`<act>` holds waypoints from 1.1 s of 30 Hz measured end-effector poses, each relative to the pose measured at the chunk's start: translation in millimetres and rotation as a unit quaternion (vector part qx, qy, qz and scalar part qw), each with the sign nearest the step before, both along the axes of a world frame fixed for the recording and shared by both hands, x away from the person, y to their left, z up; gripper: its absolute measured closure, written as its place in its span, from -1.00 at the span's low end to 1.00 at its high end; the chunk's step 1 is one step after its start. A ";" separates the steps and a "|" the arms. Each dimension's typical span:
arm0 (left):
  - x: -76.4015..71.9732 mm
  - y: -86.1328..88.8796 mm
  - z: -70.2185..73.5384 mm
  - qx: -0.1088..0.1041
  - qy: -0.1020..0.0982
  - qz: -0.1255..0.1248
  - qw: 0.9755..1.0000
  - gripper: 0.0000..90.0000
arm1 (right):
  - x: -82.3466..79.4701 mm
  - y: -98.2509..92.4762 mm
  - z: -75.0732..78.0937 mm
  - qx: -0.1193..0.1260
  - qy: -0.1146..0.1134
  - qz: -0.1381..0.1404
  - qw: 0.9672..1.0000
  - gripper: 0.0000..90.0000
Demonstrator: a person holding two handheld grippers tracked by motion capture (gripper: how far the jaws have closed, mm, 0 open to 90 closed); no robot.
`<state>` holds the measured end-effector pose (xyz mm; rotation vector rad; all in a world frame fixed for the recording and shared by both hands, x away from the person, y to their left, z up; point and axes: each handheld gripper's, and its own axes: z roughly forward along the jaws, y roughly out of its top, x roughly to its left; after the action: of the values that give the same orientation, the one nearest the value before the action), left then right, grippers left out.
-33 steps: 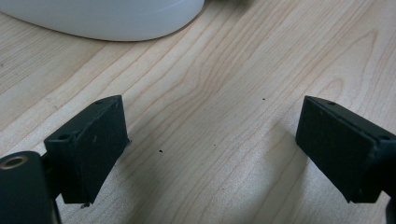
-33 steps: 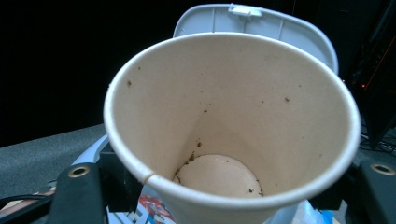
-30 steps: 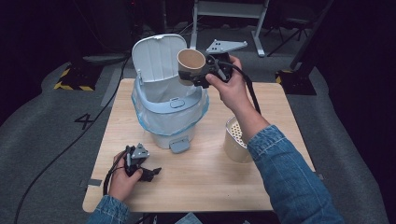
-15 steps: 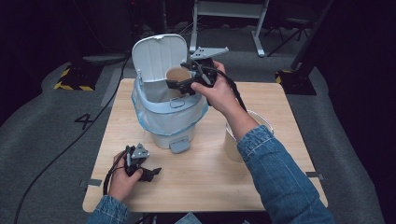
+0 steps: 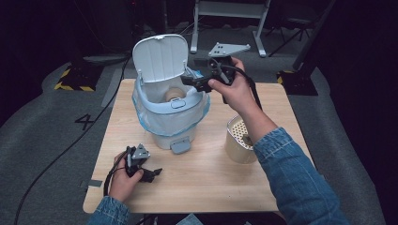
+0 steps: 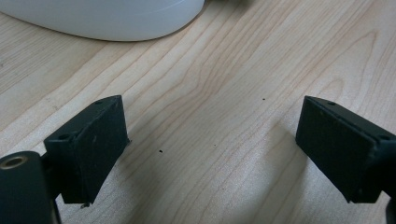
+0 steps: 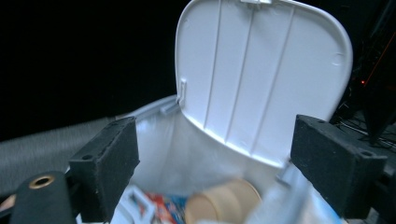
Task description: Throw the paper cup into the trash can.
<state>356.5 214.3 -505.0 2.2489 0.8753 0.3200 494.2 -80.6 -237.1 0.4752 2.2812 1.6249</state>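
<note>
A white pedal bin [image 5: 166, 124] with a pale blue liner stands on the wooden table [image 5: 211, 187], its lid [image 5: 159, 58] raised. A brown paper cup [image 5: 174, 95] lies inside it. My right gripper [image 5: 193, 80] hovers at the bin's right rim, pointing left. Its jaws sprang wide within the last second and have just eased in slightly, with nothing between them. In the right gripper view the cup [image 7: 224, 203] lies below the open gripper [image 7: 215, 154], in front of the lid [image 7: 261, 79]. My left gripper [image 5: 152, 172] rests open on the table, also seen as the gripper [image 6: 210, 140] near the bin's base [image 6: 102, 18].
A beige perforated container [image 5: 239, 138] stands on the table to the right of the bin, under my right forearm. The bin's pedal [image 5: 180, 146] sticks out toward me. Bare wood lies between my left hand and the container. A metal stand [image 5: 230, 9] is behind the table.
My right gripper carried the paper cup left over the bin and let it go. The cup now lies inside the bin. The left gripper has stayed put.
</note>
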 end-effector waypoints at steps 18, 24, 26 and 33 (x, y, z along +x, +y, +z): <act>0.8 2.5 -0.2 -0.002 0.002 -0.009 1.000 -0.79 | -34.4 -95.0 19.0 -0.058 -0.007 -0.052 0.997 -0.51; 0.7 3.9 0.0 0.000 0.004 -0.008 1.000 -0.79 | -43.1 -125.8 18.3 -0.063 0.000 -0.064 0.996 -0.48; 1.0 4.1 0.0 0.000 0.002 -0.010 1.000 -0.79 | -45.5 -134.1 16.7 -0.066 0.003 -0.063 0.996 -0.49; 0.9 4.0 0.0 0.000 0.003 -0.009 1.000 -0.79 | -55.1 -164.8 8.9 -0.072 0.007 -0.076 0.994 -0.50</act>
<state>357.4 218.3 -505.0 2.2567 0.8574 0.3053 439.1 -245.4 -228.2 0.6086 2.2908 1.3779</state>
